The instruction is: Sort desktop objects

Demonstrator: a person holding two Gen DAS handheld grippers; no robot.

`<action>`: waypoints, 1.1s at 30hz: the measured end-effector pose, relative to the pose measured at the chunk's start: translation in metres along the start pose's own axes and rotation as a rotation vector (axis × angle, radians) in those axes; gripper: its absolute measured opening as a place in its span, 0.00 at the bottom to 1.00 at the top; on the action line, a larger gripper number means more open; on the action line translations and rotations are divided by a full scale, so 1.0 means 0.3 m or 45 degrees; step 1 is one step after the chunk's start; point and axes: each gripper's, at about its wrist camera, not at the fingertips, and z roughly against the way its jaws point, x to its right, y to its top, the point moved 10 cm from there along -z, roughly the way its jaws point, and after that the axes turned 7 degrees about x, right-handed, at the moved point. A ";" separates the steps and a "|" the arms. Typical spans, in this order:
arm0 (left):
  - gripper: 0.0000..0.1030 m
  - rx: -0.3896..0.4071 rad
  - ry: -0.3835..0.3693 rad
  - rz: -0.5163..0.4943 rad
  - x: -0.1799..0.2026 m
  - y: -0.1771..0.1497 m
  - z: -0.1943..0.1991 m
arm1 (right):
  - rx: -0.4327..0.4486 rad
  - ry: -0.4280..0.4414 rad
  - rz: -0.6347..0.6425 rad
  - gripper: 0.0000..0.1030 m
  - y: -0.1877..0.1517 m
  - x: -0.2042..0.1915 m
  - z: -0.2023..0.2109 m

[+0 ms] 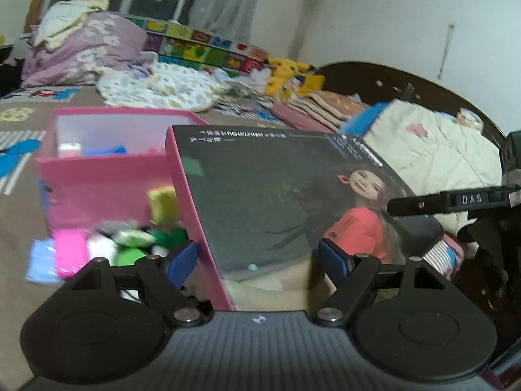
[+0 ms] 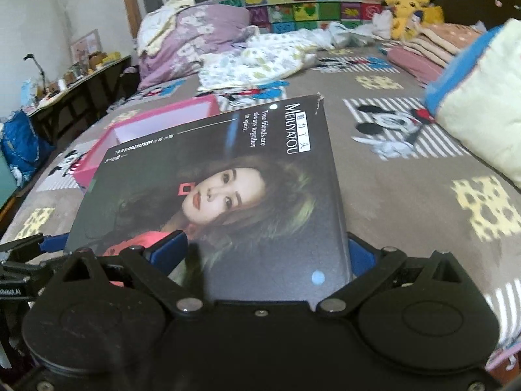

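Note:
A dark box lid (image 1: 276,195) with a woman's photo and pink sides is held up over the bed. My left gripper (image 1: 260,260) is shut on its near edge, blue pads on either side. My right gripper (image 2: 263,257) is shut on the same lid (image 2: 228,179) from the other side; its finger shows in the left wrist view (image 1: 456,200). An open pink box (image 1: 107,159) stands behind on the left, with small items inside. Small colourful objects (image 1: 97,247) lie in front of it on the bedspread.
The bed is covered by a brown Mickey-print spread (image 2: 407,169). A cream quilt (image 2: 482,104) lies at the right, purple bedding (image 2: 195,39) and folded clothes at the back. A cluttered desk (image 2: 65,84) stands at the far left.

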 end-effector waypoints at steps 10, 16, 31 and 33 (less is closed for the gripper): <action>0.78 0.077 0.114 0.034 -0.190 0.163 0.025 | 0.043 0.100 0.039 0.98 0.166 -0.176 -0.153; 0.78 0.089 0.168 0.021 -0.309 0.263 0.000 | 0.041 0.137 0.061 0.98 0.236 -0.268 -0.253; 0.78 0.069 0.244 0.009 -0.518 0.358 -0.088 | -0.004 0.182 0.038 0.98 0.302 -0.384 -0.468; 0.78 0.063 0.250 0.016 -0.546 0.365 -0.103 | -0.012 0.184 0.042 0.98 0.309 -0.398 -0.491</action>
